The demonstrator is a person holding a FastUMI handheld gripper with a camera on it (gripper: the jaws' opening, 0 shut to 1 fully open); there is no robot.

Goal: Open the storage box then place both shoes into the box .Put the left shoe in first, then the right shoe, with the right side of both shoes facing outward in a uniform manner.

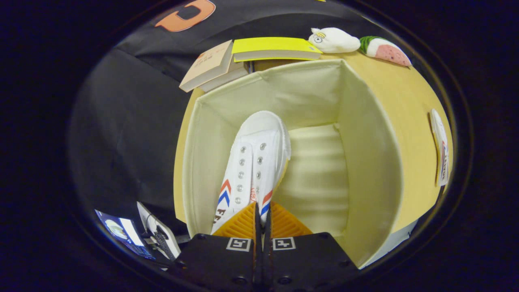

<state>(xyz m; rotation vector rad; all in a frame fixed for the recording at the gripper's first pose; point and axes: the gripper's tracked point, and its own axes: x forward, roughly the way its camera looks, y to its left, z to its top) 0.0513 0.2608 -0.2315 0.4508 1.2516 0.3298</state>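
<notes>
My gripper [262, 217] sits at the bottom centre of the frame with its two fingers drawn almost together, pinching the heel end of a white canvas lace-up shoe with red and blue chevron stripes [253, 162]. The shoe hangs inside the open cream fabric storage box [365, 162], toe pointing away from me and down toward the box's far wall, leaning against the left inner wall. The right part of the box floor is bare.

The box stands on a round light wooden table [409, 105]. At the right edge of the frame, on the table beside the box, I see the second white shoe [440, 146], lying along the table's rim. Beyond the box, at the upper centre, a tan book [209, 65] and a yellow-covered book [273, 48] rest on the table. To their right, in the upper right, lie a white plush toy [333, 39] and a watermelon-slice plush [385, 50].
</notes>
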